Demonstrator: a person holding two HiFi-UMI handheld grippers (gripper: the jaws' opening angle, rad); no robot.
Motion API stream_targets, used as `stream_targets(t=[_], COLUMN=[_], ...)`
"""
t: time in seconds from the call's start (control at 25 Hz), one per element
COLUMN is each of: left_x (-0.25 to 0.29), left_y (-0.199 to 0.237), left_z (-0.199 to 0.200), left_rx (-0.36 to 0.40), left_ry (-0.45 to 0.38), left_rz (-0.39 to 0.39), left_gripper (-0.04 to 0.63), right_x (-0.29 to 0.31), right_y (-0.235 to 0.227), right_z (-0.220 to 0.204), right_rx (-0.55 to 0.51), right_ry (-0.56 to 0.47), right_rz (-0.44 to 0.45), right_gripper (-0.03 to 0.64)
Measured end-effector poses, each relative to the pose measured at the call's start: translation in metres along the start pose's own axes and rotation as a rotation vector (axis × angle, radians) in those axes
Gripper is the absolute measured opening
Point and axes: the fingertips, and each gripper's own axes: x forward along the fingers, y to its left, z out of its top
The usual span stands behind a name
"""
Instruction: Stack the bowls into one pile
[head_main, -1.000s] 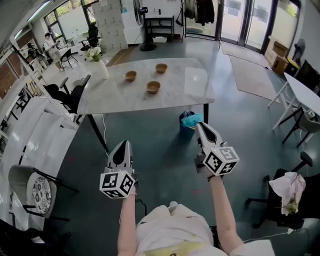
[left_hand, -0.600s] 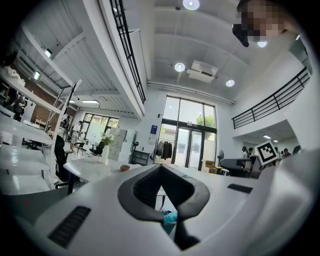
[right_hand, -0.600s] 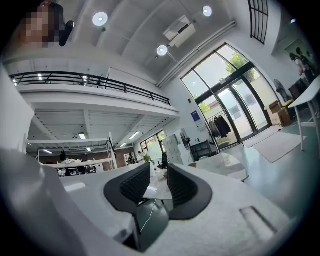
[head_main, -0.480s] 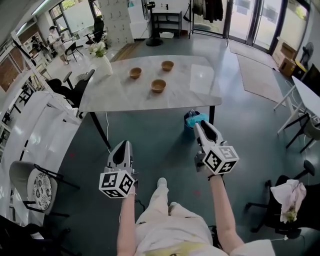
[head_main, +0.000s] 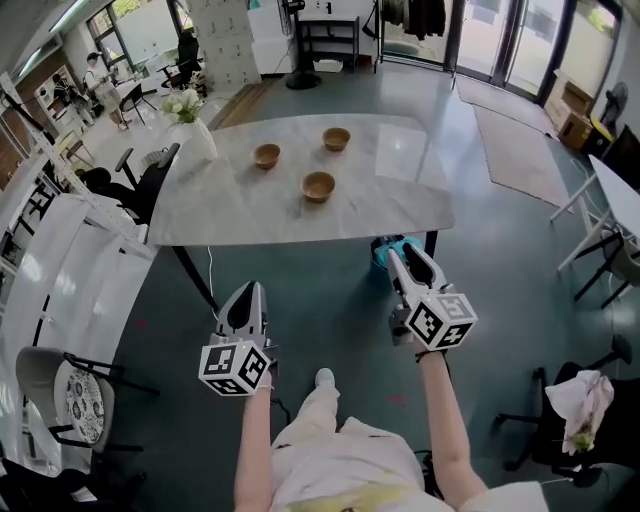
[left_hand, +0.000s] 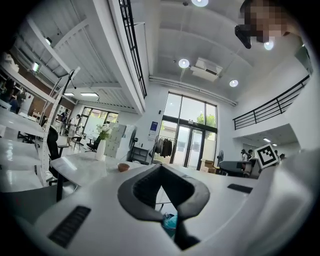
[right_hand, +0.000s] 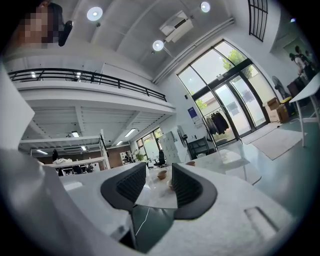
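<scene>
Both arms are out front, forearms roughly parallel. The left gripper (head_main: 246, 289) and right gripper (head_main: 401, 253) are held level, side by side and well apart, both pointing at the desk (head_main: 400, 190).

Left gripper: pads meet at the tips, so it is closed, with nothing in it. Right gripper: jaws have just been opening and now stand apart, with nothing between them.

The person stands back from the desk, with bare dark floor (head_main: 310, 290) between them and its near edge.

Around:
- A blue bin (head_main: 384, 247) sits under the desk's near edge, just past the right gripper's tip and partly hidden by it.
- A black office chair (head_main: 150, 180) is at the desk's left end.
- A white vase with flowers (head_main: 197, 135) is on the left far corner.
- A grey chair (head_main: 55, 385) is low on the left.
- Another chair with a cloth on it (head_main: 578, 395) is low on the right.

Three bowls are on the desk, all brown, round and upright, and none is stacked. They form a loose triangle, all apart from one another: the left bowl (head_main: 266, 155), the far bowl (head_main: 337, 138) and the near bowl (head_main: 318, 185). All are well apart from both grippers.
</scene>
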Motion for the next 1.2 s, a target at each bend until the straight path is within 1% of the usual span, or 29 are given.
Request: stream_targets(t=[0.28,0.52,0.72,1.0,1.2], left_x=[0.06,0.101,0.124,0.152,0.174], left_y=[0.029,0.053,0.069,0.089,0.102], left_z=[0.002,0.011,0.016,0.008,0.0], left_rx=[-0.014,-0.016,-0.024,-0.037,-0.054], left_ry=[0.026,0.022,0.026,0.055,0.074], left_rz=[-0.033,-0.058,-0.071,-0.079,-0.071], left_gripper=[0.0,0.0,0.0,-0.001,0.0], right_x=[0.054,0.097,0.126,0.159,0.185], right_y=[-0.017,-0.023,-0.023,-0.037,-0.049], right_z=[-0.002,0.0,0.0,-0.009,-0.02], right_rx=[0.014,0.015,0.028,0.078,0.099], right_ry=[0.01,0.0,-0.001,0.008,0.038], right_rz=[-0.032,-0.042,-0.039,-0.063,-0.065], right_gripper=[0.146,0.146,0.146,0.146,0.146])
